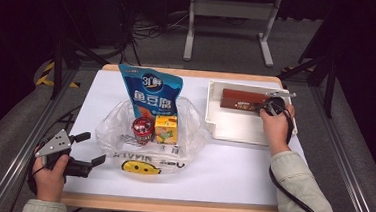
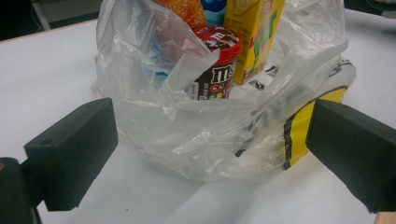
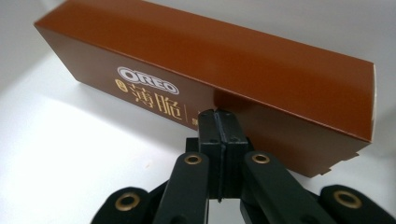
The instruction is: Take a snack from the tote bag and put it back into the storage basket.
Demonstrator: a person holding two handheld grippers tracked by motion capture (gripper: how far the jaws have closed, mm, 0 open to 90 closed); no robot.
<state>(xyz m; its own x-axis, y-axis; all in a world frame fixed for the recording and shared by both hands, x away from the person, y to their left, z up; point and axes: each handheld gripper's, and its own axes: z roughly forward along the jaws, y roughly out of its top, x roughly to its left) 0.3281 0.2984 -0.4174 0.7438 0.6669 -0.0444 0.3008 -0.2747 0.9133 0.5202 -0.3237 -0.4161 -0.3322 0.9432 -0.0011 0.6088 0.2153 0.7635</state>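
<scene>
My left hand (image 1: 51,174) rests at the near left corner of the table (image 1: 231,181), wrapped around the handle of my left gripper (image 1: 88,150), which lies low and level with its two black jaws spread wide and pointing inward across that table. My right forearm, in a pale sleeve, reaches over the table's near right edge toward its far right part; my right hand (image 1: 276,123) grips the right gripper (image 3: 218,125) from above, and its jaws are pressed flat together with nothing between them
</scene>
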